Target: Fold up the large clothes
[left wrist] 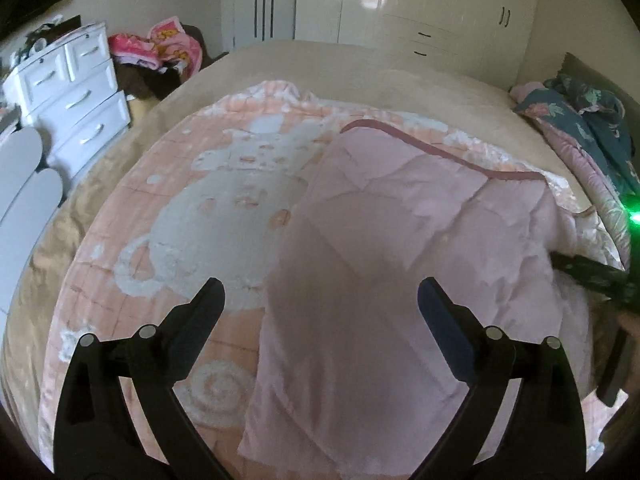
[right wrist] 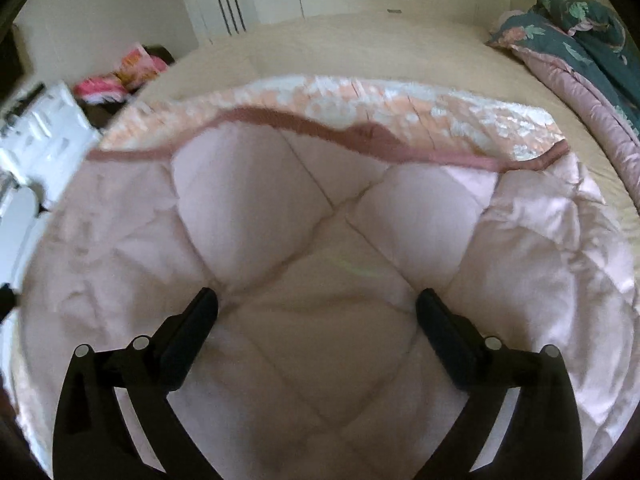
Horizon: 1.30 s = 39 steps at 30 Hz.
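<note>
A large quilt (left wrist: 224,200) lies on the bed, peach with a white cartoon print. Its right part is folded over, showing the plain pink lining (left wrist: 400,240) with a darker pink trim edge (left wrist: 440,148). My left gripper (left wrist: 320,300) is open and empty, above the fold's left edge. My right gripper (right wrist: 316,308) is open and empty, close above the pink lining (right wrist: 320,340); the trim (right wrist: 360,132) and printed side (right wrist: 400,108) lie beyond it. The other tool (left wrist: 592,276) shows dark at the right edge of the left wrist view.
The beige bed sheet (left wrist: 360,68) extends beyond the quilt. A dark floral duvet (left wrist: 592,120) is piled at the bed's right side, also in the right wrist view (right wrist: 580,40). A white drawer chest (left wrist: 76,92) and a pink clothes pile (left wrist: 160,46) stand left. Wardrobes (left wrist: 420,0) line the back wall.
</note>
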Each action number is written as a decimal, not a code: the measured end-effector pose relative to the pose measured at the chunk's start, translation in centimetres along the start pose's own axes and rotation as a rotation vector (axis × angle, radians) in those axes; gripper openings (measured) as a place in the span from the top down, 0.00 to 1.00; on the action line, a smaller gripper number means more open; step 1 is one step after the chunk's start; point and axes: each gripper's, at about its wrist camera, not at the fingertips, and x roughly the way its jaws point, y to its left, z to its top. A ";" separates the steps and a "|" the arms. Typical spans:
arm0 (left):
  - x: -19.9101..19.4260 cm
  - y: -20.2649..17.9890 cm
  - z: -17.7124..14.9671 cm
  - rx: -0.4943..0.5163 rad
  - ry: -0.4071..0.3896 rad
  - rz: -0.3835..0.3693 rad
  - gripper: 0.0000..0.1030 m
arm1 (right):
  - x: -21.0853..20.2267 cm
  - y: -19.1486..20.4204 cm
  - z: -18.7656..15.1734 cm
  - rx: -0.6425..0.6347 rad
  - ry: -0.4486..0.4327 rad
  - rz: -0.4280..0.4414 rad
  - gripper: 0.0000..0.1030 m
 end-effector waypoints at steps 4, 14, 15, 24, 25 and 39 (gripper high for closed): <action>-1.8 0.1 -0.5 0.014 -0.032 0.009 0.09 | -4.8 -2.1 -1.6 0.036 -0.082 0.049 0.04; -4.6 -0.9 -2.2 0.044 -0.045 0.015 0.09 | -15.5 -10.4 -7.6 0.187 -0.200 0.026 0.04; -4.8 -0.9 -2.3 0.044 -0.045 0.014 0.09 | -16.1 -10.9 -8.3 0.193 -0.206 0.020 0.04; -6.2 -1.8 -4.5 0.052 -0.026 0.010 0.09 | -19.2 -13.5 -14.3 0.270 -0.212 -0.006 0.04; -6.2 -1.8 -5.0 0.051 -0.020 0.008 0.09 | -19.3 -13.7 -14.8 0.284 -0.210 -0.006 0.04; -1.3 2.3 -11.5 -0.410 0.181 -0.255 0.09 | -14.1 -15.5 -19.2 0.541 -0.126 0.068 0.04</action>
